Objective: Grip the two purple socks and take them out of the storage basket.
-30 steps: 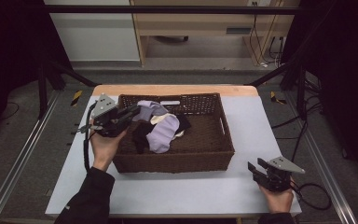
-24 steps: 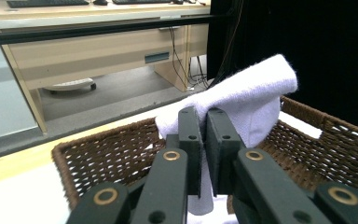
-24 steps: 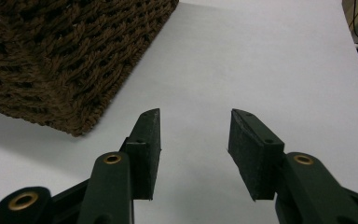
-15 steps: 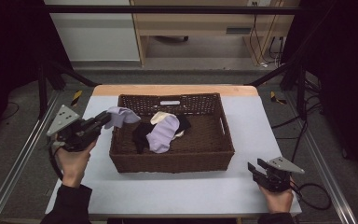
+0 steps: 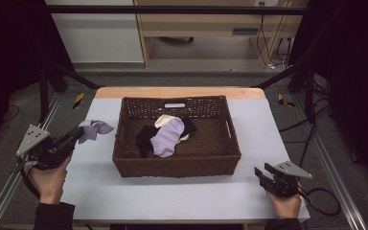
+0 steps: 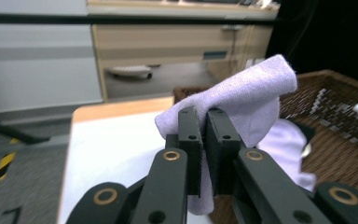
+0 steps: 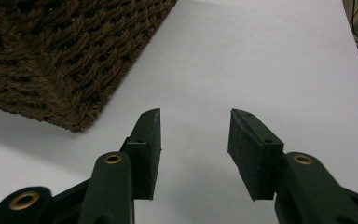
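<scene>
Left of basket [image 5: 177, 165]: left tool [image 5: 79, 135] clamps lilac sock [image 5: 95, 128] over bare tabletop [image 5: 182, 196].

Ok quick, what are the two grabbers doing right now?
Left gripper: closed on the light purple sock, held beside the basket.
Right gripper: fingers apart, holding nothing, over the table.

The left gripper [image 5: 79, 135] is held out past the table's left edge by the left hand [image 5: 49, 179], the forearm entering from the bottom left, and its jaws are clamped together on a lilac cloth [image 6: 242, 100]. The right gripper [image 5: 262, 173] is rested low at the near right corner by the right hand [image 5: 283, 205], with a clear gap kept between its jaws.
</scene>
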`<state>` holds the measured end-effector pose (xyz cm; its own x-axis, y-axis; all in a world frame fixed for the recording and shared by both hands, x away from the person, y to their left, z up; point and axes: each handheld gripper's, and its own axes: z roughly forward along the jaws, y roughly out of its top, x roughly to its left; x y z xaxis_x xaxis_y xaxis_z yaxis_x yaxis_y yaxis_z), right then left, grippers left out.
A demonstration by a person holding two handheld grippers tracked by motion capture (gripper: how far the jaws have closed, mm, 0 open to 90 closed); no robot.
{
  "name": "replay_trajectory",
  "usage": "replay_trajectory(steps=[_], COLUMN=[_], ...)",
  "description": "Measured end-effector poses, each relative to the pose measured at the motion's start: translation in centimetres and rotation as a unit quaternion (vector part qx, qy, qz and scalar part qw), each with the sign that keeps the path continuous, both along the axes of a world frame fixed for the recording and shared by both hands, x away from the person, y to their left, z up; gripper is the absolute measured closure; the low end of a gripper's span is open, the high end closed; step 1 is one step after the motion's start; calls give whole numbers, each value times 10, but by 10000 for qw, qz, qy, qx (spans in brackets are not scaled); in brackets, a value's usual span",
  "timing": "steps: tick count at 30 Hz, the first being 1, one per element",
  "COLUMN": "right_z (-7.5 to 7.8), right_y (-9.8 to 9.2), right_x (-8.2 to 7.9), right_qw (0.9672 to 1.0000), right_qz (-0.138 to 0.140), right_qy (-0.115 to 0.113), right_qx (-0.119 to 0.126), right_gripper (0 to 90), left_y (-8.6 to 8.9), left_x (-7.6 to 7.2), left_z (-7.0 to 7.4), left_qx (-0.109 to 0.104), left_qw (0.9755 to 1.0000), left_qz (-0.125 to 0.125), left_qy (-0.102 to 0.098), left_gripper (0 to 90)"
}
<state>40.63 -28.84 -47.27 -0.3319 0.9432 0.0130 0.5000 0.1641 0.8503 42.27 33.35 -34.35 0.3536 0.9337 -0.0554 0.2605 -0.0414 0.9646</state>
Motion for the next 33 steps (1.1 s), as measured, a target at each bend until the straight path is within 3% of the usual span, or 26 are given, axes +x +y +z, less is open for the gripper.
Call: replay_trajectory(steps=[12, 22, 26, 28, 33], right_z=[0, -1, 0, 0, -1], right_y=[1, 1, 1, 1, 2], right_x=[0, -1, -2, -2, -2], right_qw=[10000, 10000, 10000, 10000, 10000], right_qz=[13, 21, 29, 1, -34], right_qy=[-3, -6, 22, 18, 9], right_qx=[-9, -11, 15, 16, 0], right_gripper=[542, 532, 520, 502, 471], left_y=[17, 14, 6, 3, 1], left_x=[-2, 10, 15, 16, 19], left_z=[-45, -83, -95, -99, -104], left_qx=[180, 514, 791, 914, 985], left_qw=[9974, 9890, 9833, 9809, 9780], left_qz=[345, 391, 324, 340, 343], left_qy=[614, 1333, 1604, 1684, 1807], left_gripper=[843, 842, 841, 837, 776])
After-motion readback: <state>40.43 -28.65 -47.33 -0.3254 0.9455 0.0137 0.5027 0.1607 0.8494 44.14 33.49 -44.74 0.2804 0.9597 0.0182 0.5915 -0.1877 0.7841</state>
